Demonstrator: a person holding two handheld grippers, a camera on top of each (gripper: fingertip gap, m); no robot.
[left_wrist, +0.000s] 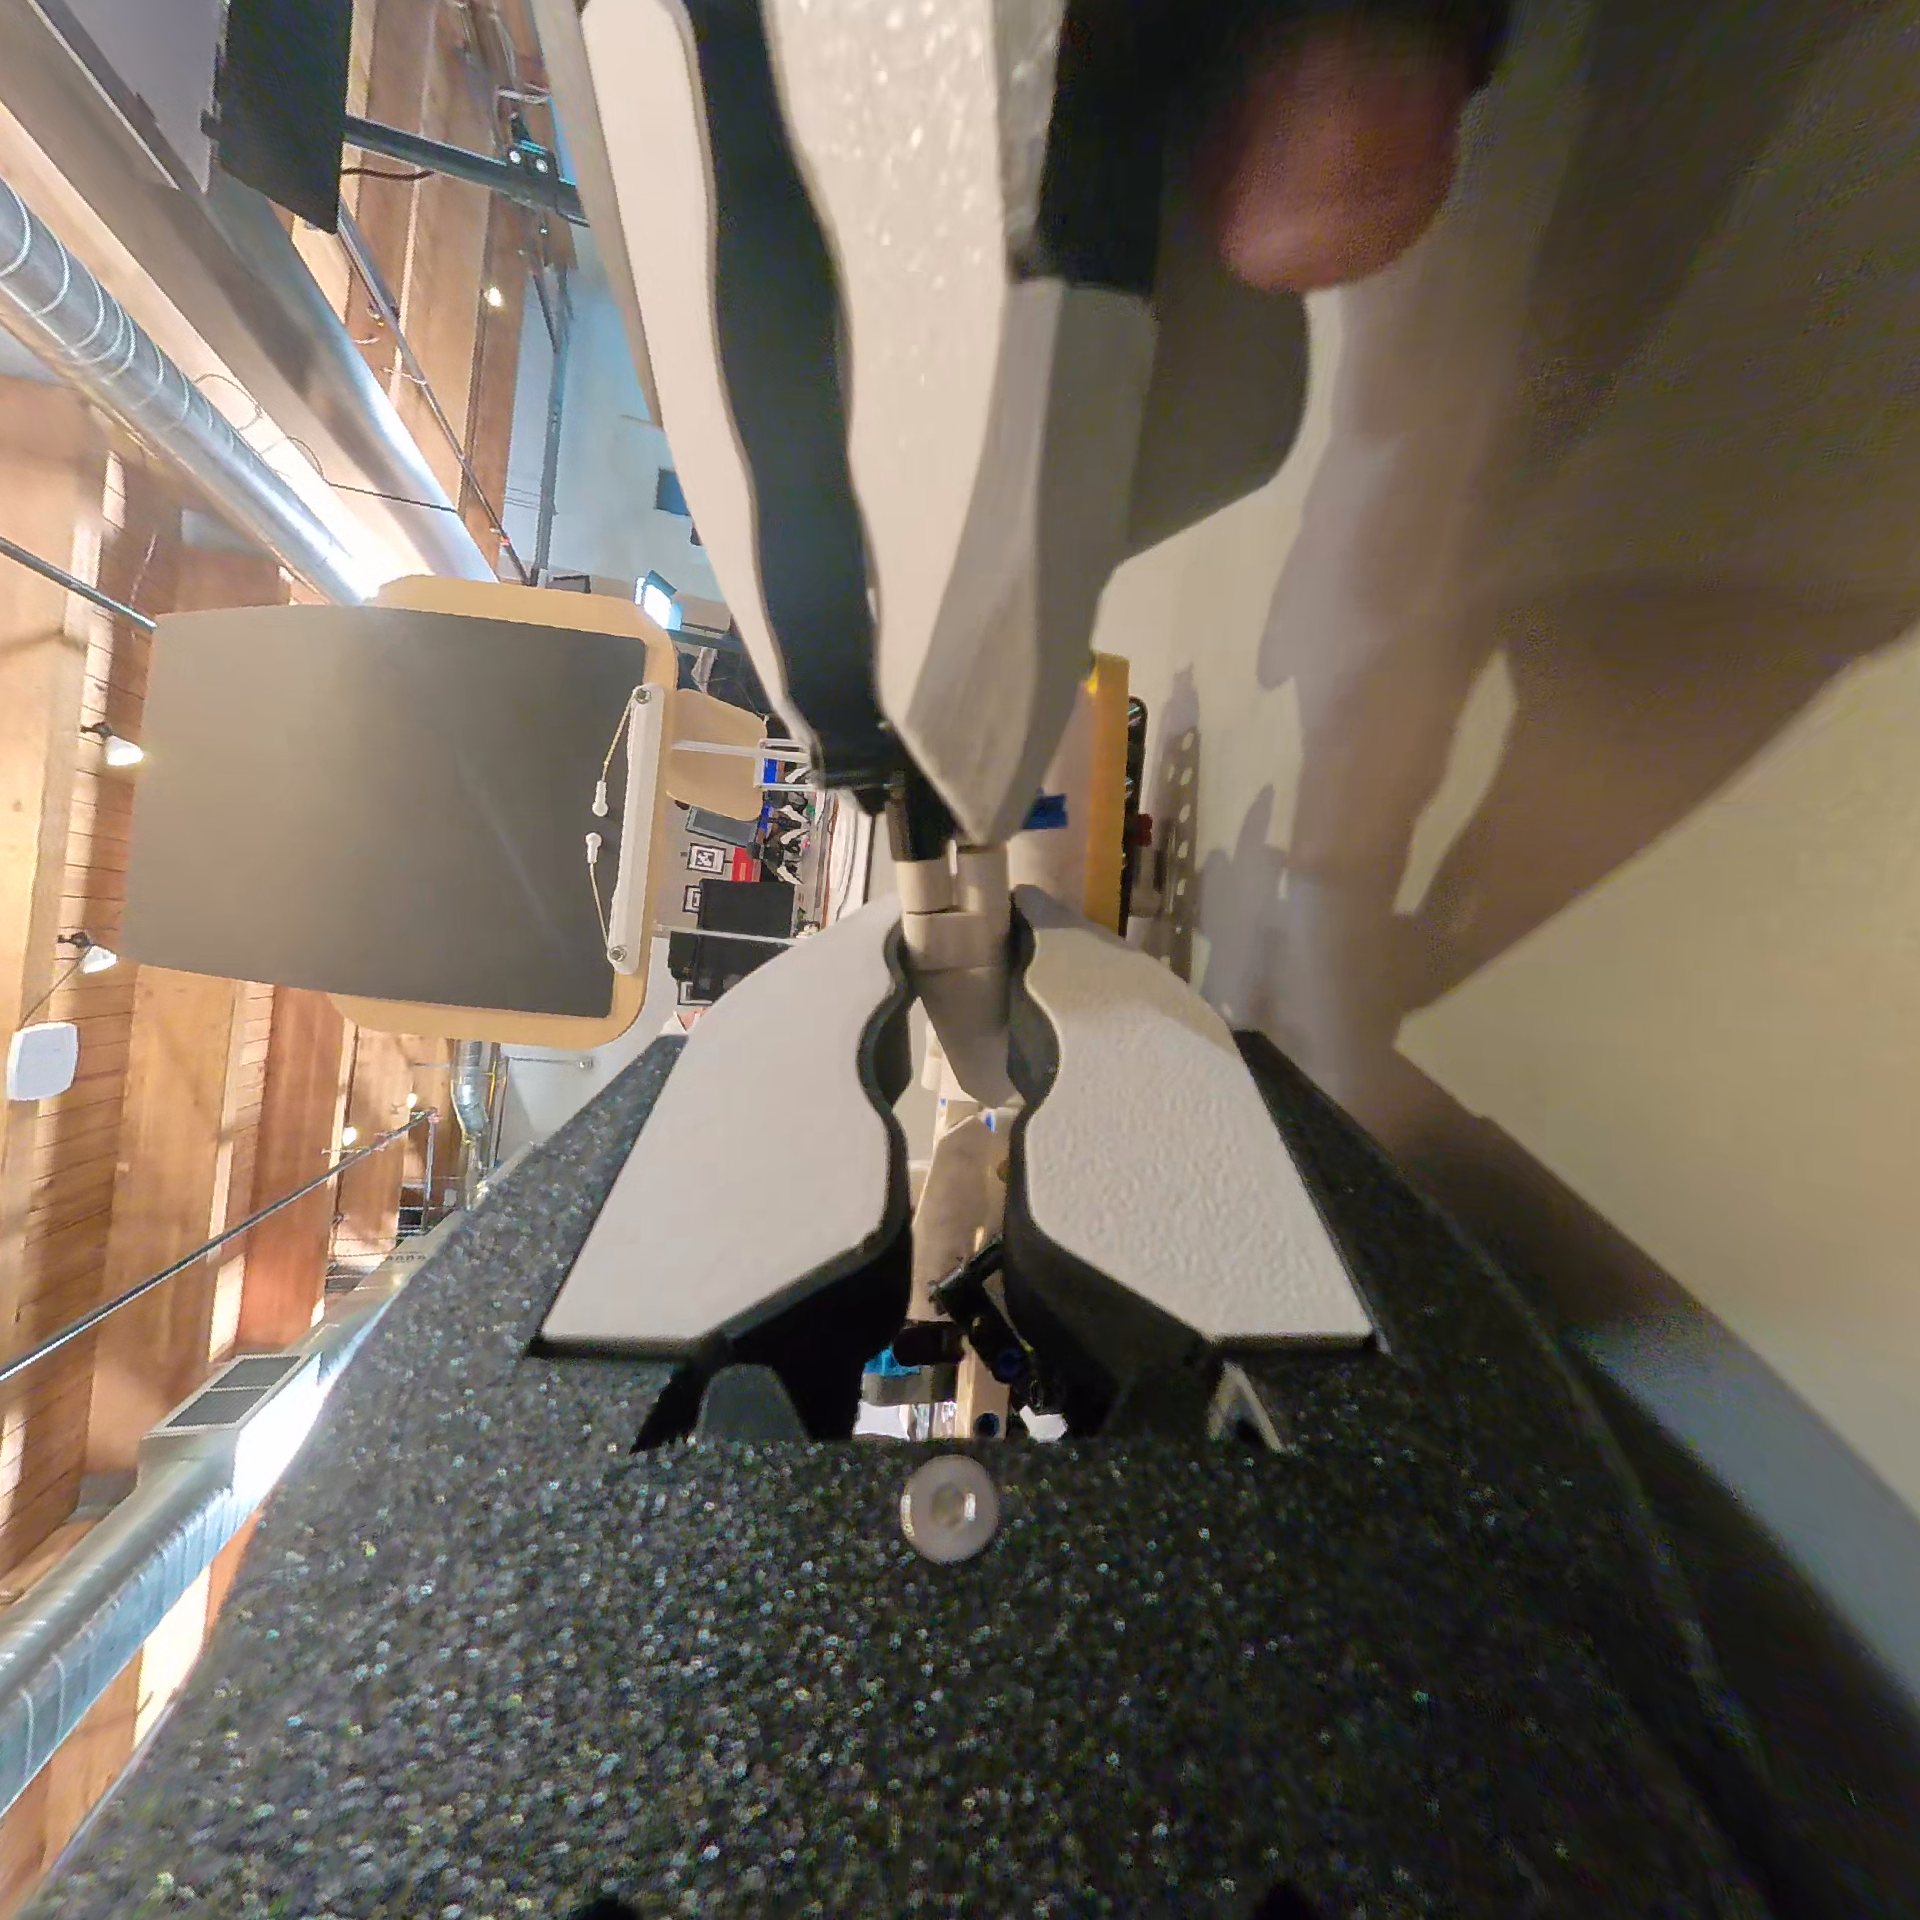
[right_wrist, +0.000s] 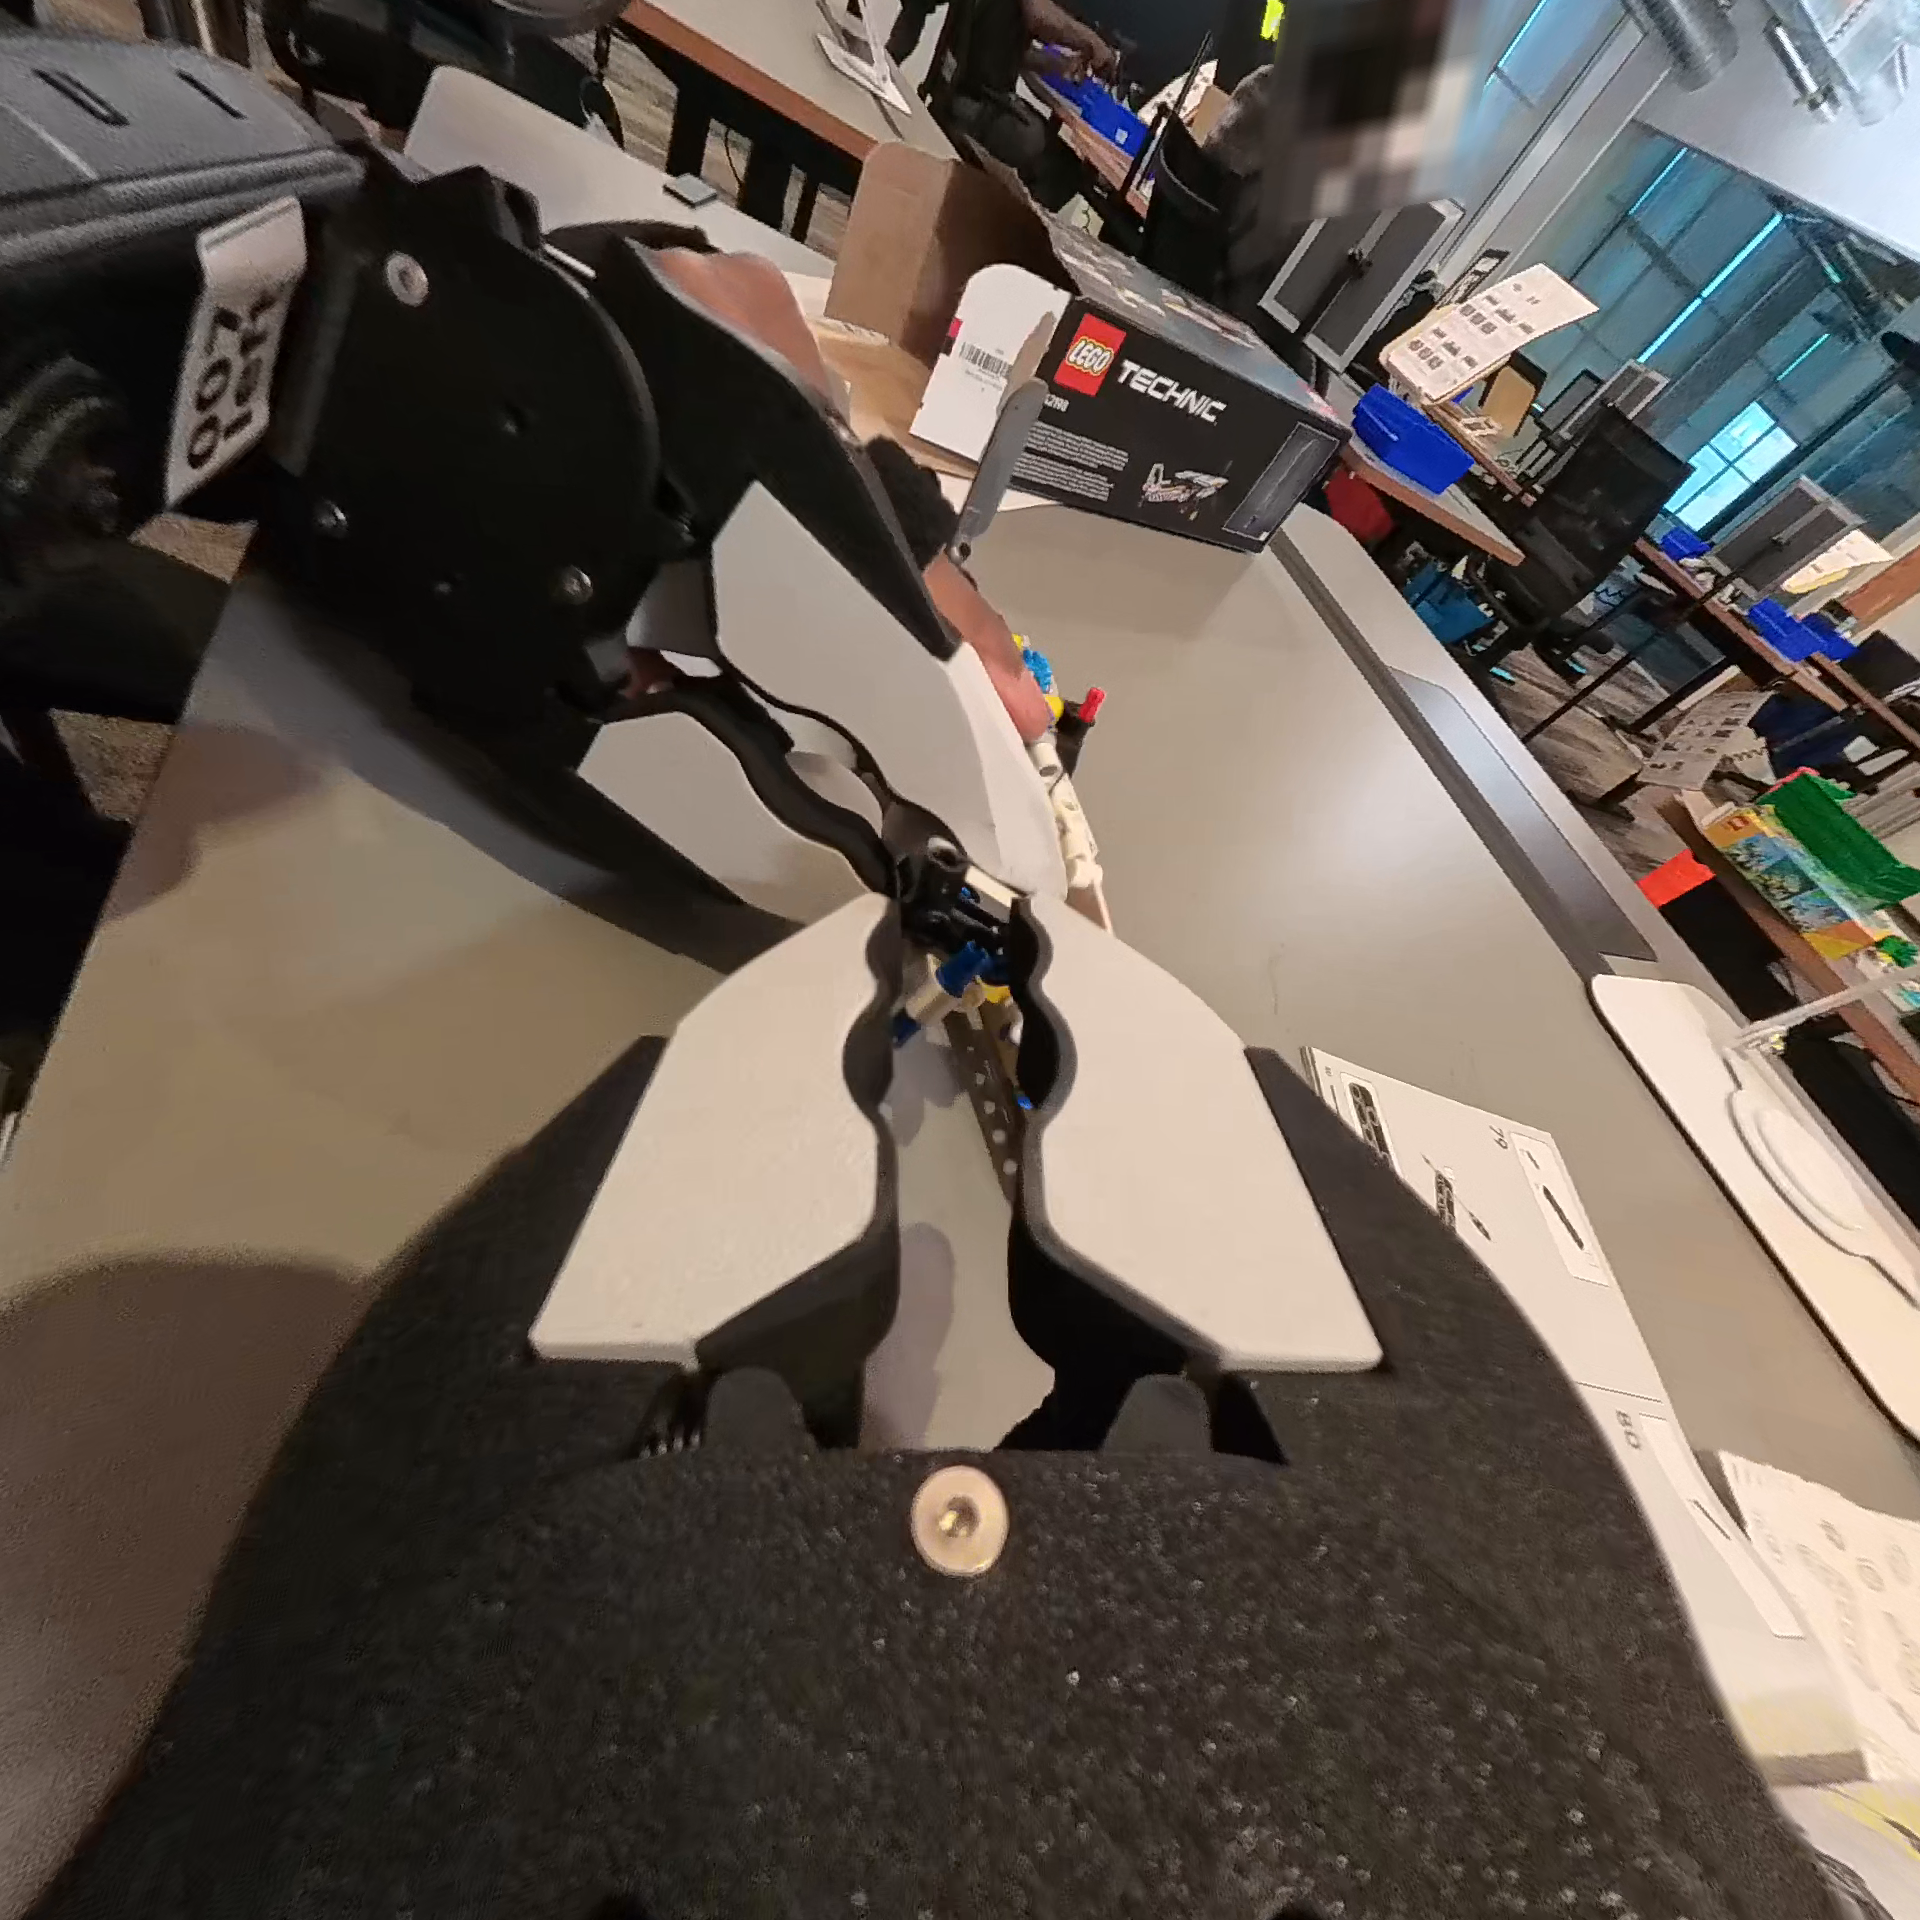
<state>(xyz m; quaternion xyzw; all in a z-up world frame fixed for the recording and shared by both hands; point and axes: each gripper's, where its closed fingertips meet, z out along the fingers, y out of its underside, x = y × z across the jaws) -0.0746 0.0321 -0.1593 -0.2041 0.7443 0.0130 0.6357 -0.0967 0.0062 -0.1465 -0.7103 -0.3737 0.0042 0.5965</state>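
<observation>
Brick model (right_wrist: 961, 935) — both grippers clamped on it, L (left_wrist: 956, 935) & R (right_wrist: 954, 925).

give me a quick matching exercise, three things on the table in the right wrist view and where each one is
Things:
1. black box
2. instruction sheet
3. brick model

Places:
A. flat on the table, right of the right gripper
B. between that gripper's fingertips
C. far end of the table

Pairs: 1-C, 2-A, 3-B
</observation>
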